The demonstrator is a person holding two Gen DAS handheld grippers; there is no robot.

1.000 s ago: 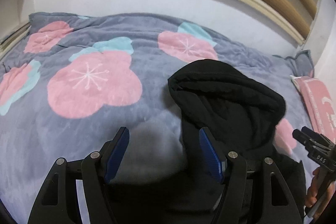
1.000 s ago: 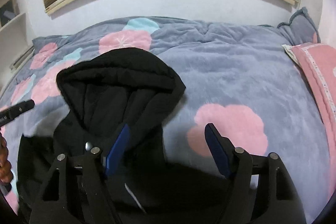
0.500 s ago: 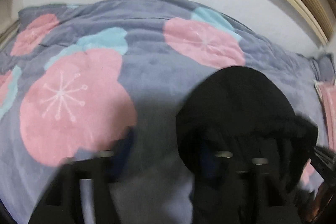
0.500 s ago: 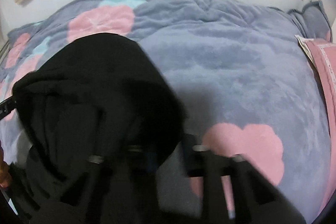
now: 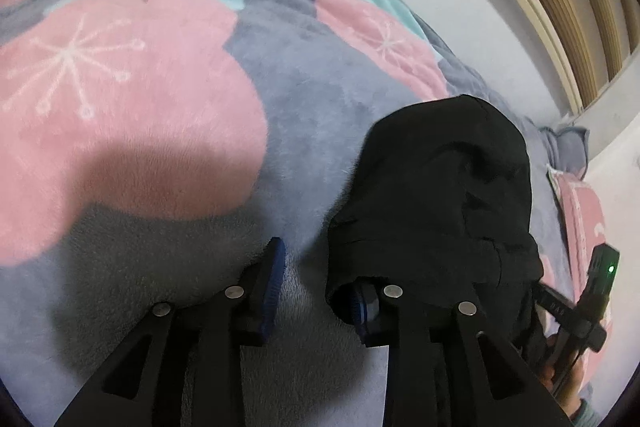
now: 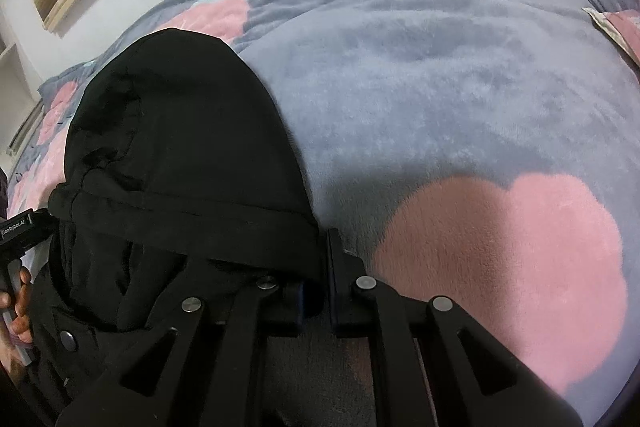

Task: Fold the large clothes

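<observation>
A black hooded jacket lies on the bed, hood pointing away; it shows in the left wrist view (image 5: 440, 187) and in the right wrist view (image 6: 180, 155). My left gripper (image 5: 320, 287) is partly closed at the hood's left lower edge, with its right finger under the black cloth and its left finger (image 5: 272, 279) bare on the blanket. My right gripper (image 6: 316, 287) has narrowed around the hood's right lower edge, cloth between its fingers. Each gripper's body shows at the edge of the other view.
The bed is covered by a grey fleece blanket (image 5: 304, 99) with pink and teal flowers, seen also in the right wrist view (image 6: 440, 87). A pink pillow (image 5: 580, 211) lies at the right. A white wall and wooden slats stand behind the bed.
Both grippers dropped low and moved forward to the hood's lower corners. Their fingers went from wide open to narrowed, the right one closing on the hood edge.
</observation>
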